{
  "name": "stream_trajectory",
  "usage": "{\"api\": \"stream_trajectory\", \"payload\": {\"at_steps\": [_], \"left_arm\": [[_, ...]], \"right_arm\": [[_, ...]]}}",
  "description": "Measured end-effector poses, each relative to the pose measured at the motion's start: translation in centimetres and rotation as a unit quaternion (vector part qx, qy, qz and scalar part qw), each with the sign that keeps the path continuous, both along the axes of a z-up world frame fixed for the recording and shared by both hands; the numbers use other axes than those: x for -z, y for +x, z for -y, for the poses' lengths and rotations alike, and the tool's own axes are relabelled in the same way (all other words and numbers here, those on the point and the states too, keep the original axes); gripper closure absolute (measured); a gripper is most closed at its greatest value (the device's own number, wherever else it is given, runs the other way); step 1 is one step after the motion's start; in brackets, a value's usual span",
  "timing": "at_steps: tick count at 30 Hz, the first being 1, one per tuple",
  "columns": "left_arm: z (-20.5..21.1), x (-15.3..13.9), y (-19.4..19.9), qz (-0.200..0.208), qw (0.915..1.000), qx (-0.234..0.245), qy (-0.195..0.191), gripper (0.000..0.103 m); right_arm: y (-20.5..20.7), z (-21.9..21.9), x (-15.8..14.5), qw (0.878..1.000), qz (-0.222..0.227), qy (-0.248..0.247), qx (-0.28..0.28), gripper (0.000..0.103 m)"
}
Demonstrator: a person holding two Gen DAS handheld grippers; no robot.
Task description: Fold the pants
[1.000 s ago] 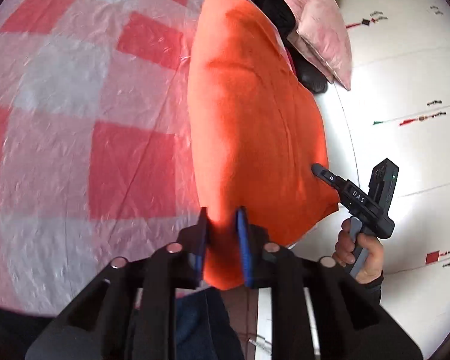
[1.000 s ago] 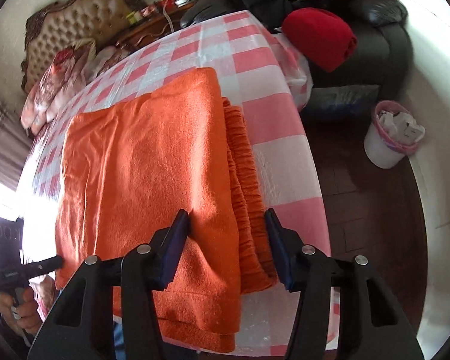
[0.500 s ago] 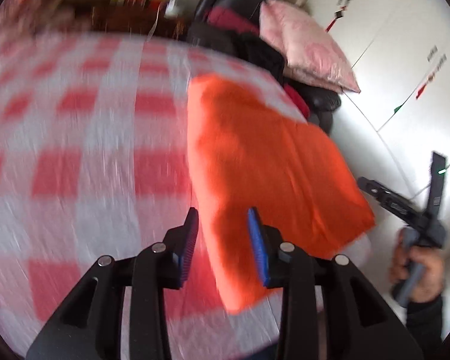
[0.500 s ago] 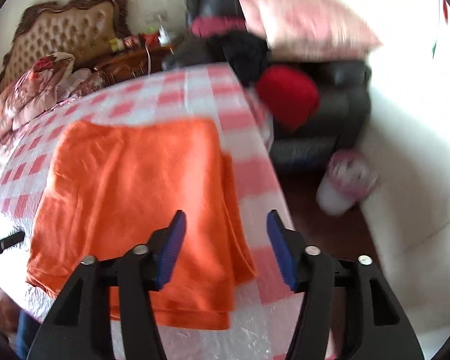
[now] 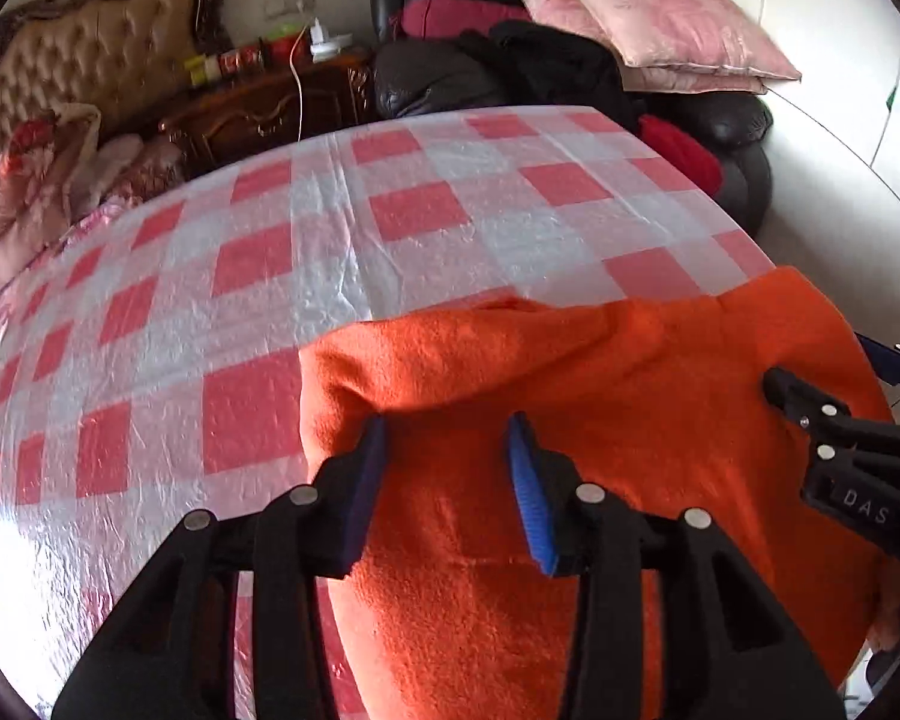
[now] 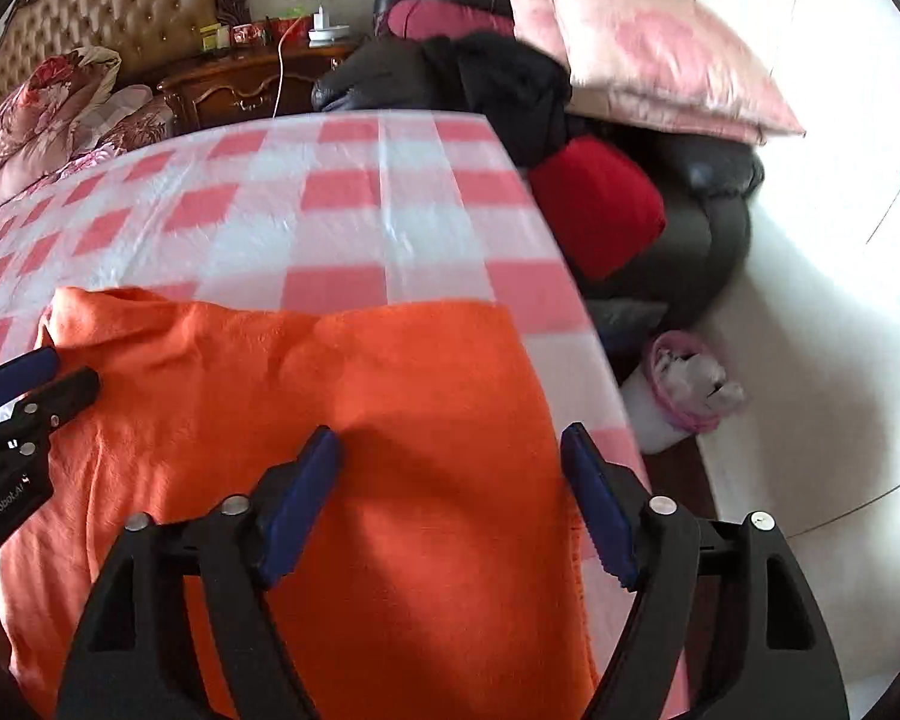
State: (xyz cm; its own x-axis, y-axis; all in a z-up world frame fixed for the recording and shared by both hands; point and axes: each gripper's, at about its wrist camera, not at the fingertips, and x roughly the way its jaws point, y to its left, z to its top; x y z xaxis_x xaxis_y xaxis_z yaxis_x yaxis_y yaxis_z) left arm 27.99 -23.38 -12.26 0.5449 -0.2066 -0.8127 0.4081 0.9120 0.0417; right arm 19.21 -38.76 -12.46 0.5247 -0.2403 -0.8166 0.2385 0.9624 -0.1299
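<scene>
The orange fleece pants (image 5: 600, 396) lie folded into a thick flat stack at the near edge of the red-and-white checked table (image 5: 306, 252). My left gripper (image 5: 450, 462) is open and empty, hovering over the stack's left part. My right gripper (image 6: 450, 468) is open wide and empty over the right part of the pants (image 6: 342, 396), near the table's right edge. Each gripper shows at the side of the other's view: the right one (image 5: 834, 420) and the left one (image 6: 30, 384).
A black leather sofa (image 6: 702, 204) with pink pillows (image 6: 642, 42), a red cushion (image 6: 594, 204) and dark clothes stands behind the table. A small bin (image 6: 678, 384) sits on the floor at right. A wooden nightstand (image 5: 270, 102) and a tufted headboard (image 5: 90, 66) are at back left.
The left gripper let go of the pants' edge and opened. Both grippers swung round and now face across the table over the folded stack.
</scene>
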Motion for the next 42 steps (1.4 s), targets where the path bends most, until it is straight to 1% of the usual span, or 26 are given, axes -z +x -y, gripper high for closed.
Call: {"api": "stream_trajectory", "payload": {"at_steps": [1,3,4,5,6,7,8,10,11,12,13,15,16,18,20,23,26,29,31,32,33,34,37,41,42], "left_arm": [[-0.3,-0.2,-0.8,0.011,0.9999,0.005,0.001,0.061],[-1.0,-1.8,-3.3,0.033,0.999,0.01,-0.027,0.061],[-1.4,-2.6,-4.8,0.041,0.9982,0.013,-0.04,0.058],[-1.9,-3.1,-6.7,0.048,0.9976,0.013,-0.048,0.056],[-2.2,-3.2,-7.9,0.046,0.9976,0.007,-0.05,0.055],[-2.4,-3.1,-9.0,0.037,0.998,0.002,-0.052,0.055],[-2.6,-2.2,-10.1,0.017,0.9985,0.001,-0.052,0.055],[-2.3,-0.7,-11.2,-0.013,0.9993,0.009,-0.035,0.055],[-2.1,0.2,-11.5,-0.016,0.9996,0.012,-0.023,0.054],[-2.0,0.5,-11.6,-0.014,0.9996,0.013,-0.021,0.054],[-2.2,0.4,-11.8,-0.01,0.9996,0.013,-0.023,0.055],[-2.4,-1.0,-12.6,0.008,0.9995,0.017,-0.027,0.054],[-2.5,-1.7,-13.0,0.017,0.9993,0.02,-0.028,0.051],[-3.2,-3.1,-14.0,0.021,0.9988,0.014,-0.041,0.043],[-3.9,-4.2,-15.3,0.022,0.9983,0.012,-0.052,0.043],[-4.6,-5.0,-17.1,0.018,0.9977,0.012,-0.063,0.043],[-5.5,-6.2,-19.5,0.008,0.9971,0.01,-0.075,0.042],[-6.1,-8.0,-22.0,0.021,0.9969,0.005,-0.076,0.031],[-6.6,-9.1,-23.4,0.026,0.9966,-0.001,-0.079,0.02],[-6.8,-9.6,-23.9,0.031,0.9965,-0.004,-0.077,0.017],[-7.0,-10.3,-24.6,0.034,0.9964,-0.009,-0.077,0.009],[-7.2,-10.7,-25.0,0.036,0.9963,-0.014,-0.076,0.004],[-7.8,-11.6,-26.0,0.032,0.9957,-0.02,-0.085,0.002],[-7.9,-11.9,-26.2,0.023,0.9932,-0.017,-0.113,0.002],[-7.9,-12.1,-26.3,0.033,0.9925,-0.017,-0.117,0.002]], "right_arm": [[-0.4,0.1,0.0,1.0,0.01,0.001,0.0,0.029],[-1.3,-0.1,-1.0,1.0,0.03,-0.001,0.006,0.03],[-2.5,-0.3,-2.1,0.999,0.051,0.004,0.006,0.029],[-3.5,-0.5,-2.8,0.998,0.063,0.007,0.006,0.029],[-4.9,-0.9,-3.2,0.998,0.067,0.006,0.008,0.029],[-5.5,-1.3,-3.3,0.998,0.065,0.005,0.007,0.029],[-6.6,-1.8,-2.8,0.999,0.053,0.004,0.005,0.029],[-7.5,-2.4,-1.7,0.999,0.032,0.006,0.009,0.029],[-7.7,-2.6,-0.9,1.0,0.02,0.007,0.007,0.029],[-8.0,-2.8,-0.3,1.0,0.015,0.002,0.005,0.029],[-8.5,-3.0,-0.1,1.0,0.02,-0.007,0.006,0.029],[-9.5,-3.2,-0.9,1.0,0.028,-0.005,0.012,0.029],[-10.2,-3.3,-1.7,0.999,0.038,-0.001,0.015,0.029],[-11.8,-3.6,-3.2,0.998,0.053,0.004,0.022,0.029],[-13.9,-4.0,-4.7,0.997,0.066,0.002,0.037,0.029],[-16.0,-4.7,-6.0,0.996,0.073,0.001,0.045,0.029],[-18.5,-5.9,-7.6,0.995,0.085,-0.017,0.045,0.029],[-20.8,-6.8,-9.4,0.993,0.101,-0.031,0.049,0.028],[-22.3,-7.3,-10.6,0.992,0.111,-0.034,0.052,0.027],[-22.8,-7.4,-11.0,0.991,0.113,-0.036,0.054,0.026],[-23.6,-7.7,-11.5,0.991,0.116,-0.039,0.056,0.026],[-24.0,-8.0,-12.0,0.991,0.117,-0.038,0.056,0.026],[-25.3,-8.7,-12.8,0.991,0.121,-0.035,0.053,0.026],[-26.4,-9.1,-12.8,0.99,0.122,-0.044,0.05,0.023],[-26.5,-8.9,-12.6,0.99,0.121,-0.041,0.053,0.023]]}}
